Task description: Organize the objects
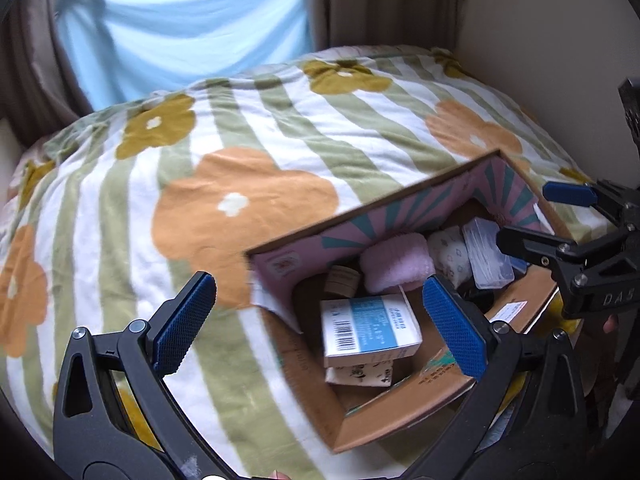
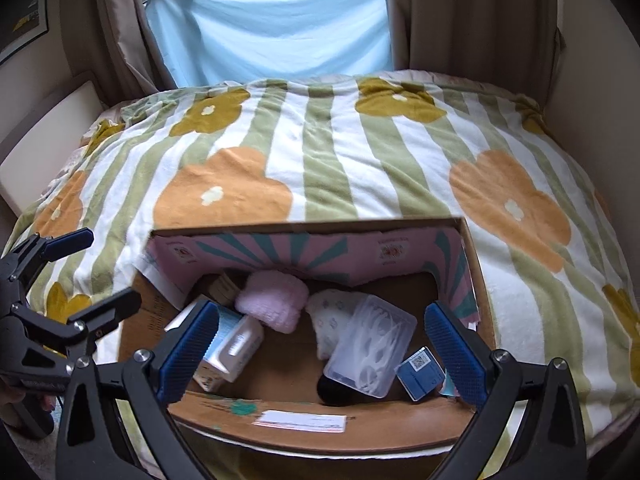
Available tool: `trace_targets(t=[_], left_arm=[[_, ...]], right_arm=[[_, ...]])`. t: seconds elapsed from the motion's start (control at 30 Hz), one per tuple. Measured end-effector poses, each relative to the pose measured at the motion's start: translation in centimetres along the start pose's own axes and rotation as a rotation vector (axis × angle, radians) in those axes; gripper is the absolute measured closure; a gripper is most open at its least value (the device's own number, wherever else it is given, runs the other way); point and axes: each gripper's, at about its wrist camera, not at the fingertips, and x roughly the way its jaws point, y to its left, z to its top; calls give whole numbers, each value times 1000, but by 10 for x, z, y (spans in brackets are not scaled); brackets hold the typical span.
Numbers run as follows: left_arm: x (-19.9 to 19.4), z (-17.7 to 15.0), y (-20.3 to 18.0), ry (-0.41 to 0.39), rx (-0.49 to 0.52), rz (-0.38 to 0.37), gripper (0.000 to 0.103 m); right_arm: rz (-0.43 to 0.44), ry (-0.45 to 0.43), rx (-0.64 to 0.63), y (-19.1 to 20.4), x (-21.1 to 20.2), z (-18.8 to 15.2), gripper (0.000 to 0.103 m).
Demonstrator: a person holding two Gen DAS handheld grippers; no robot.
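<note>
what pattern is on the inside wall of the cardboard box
Pink with teal sunburst rays on the box's inner wall, clearest in the right wrist view.

Cardboard box (image 2: 400, 424) crowded with items; blanket (image 2: 328, 160) beyond lies bare.

A cardboard box (image 2: 304, 424) is sitting on the near edge of a blanket (image 2: 332, 160) that is covering a bed. Inside the box, a carton (image 2: 236, 344) is lying at the left, a folded cloth (image 2: 272, 300) is resting against the far wall, and a lidded plastic case (image 2: 370, 344) is lying right of centre with a small packet (image 2: 420, 372) just beside it on the right. A curtain (image 2: 280, 24) is hanging behind the bed.
</note>
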Motion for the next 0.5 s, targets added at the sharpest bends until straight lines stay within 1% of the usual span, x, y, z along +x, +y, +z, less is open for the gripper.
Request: trace_targets(t=[0.13,0.2,0.27,0.33,0.37,0.4,0.5], left_arm=[[-43,7,33,-42,-71,45,0],[-65,6,51,-69,-98,79,0],[-85,2,68,-96,-111,130,0],[-104,-7,86,-123,-130,188,0],[-113,-14,95,-132,-147,206,0],[-119,-21,104,-135,-167,214,0],[-131,-45,123,-132,-216,232,0]], right_arm=[[26,-46,-14,33,-27,16,1],[35,-66,-22,51,-39,21,1],[45,-77,-37,70,-47,25,1],[61,-89,-44,87,-52,25,1],[73,-93,-46,95,-54,24,1],[84,-98,-47,105,-55,22,1],[79,-116,-64,129,-57,13,1]])
